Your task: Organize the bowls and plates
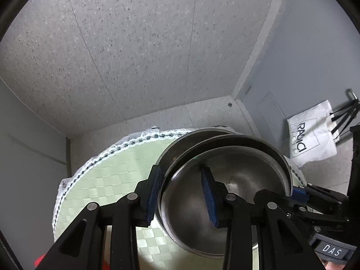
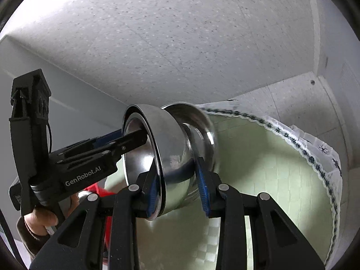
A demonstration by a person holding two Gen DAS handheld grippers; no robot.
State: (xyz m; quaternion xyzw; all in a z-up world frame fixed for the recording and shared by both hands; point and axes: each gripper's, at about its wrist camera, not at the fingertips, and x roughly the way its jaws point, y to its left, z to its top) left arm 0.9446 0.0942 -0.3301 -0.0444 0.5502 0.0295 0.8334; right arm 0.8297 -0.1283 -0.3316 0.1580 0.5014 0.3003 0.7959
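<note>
Both the left claw (image 1: 182,193) and right claw (image 2: 177,189) clamp the tilted steel bowl (image 2: 173,157), mouth facing left.

Both wrist views look down, close, sharing the steel bowl (image 1: 225,202).

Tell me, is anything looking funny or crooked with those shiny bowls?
Yes. The steel bowl is tipped right on its side in the air, clamped by the left gripper and the right gripper. A second bowl leans against its bottom, over the green tablecloth.
</note>
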